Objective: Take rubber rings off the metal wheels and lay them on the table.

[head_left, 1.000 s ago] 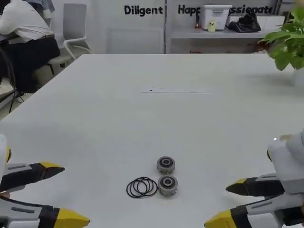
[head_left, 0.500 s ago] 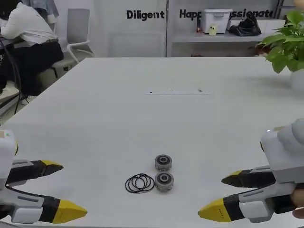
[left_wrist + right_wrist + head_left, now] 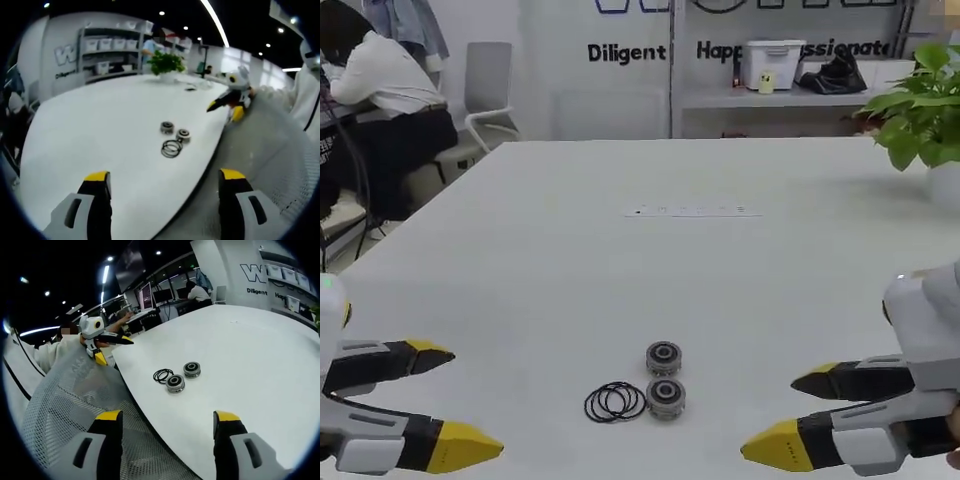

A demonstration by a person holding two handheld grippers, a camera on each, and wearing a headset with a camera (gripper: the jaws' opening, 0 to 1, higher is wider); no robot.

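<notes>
Holding left gripper (image 3: 475, 398) at lower left and right gripper (image 3: 768, 415) at lower right, both spread and empty, I log two metal wheels (image 3: 663, 356) lower centre, loose rubber rings (image 3: 616, 402) just beside the nearer; best to pin one wheel, peel with the other claw.

The bench (image 3: 620, 270) is smooth, matt and pale grey. The metal wheels (image 3: 664, 357) show dull grey metal (darker at the hubs). The rubber rings (image 3: 616, 402) are thin, black and matt. The left gripper (image 3: 475, 398) and right gripper (image 3: 770, 415) have smooth plastic jaws.
</notes>
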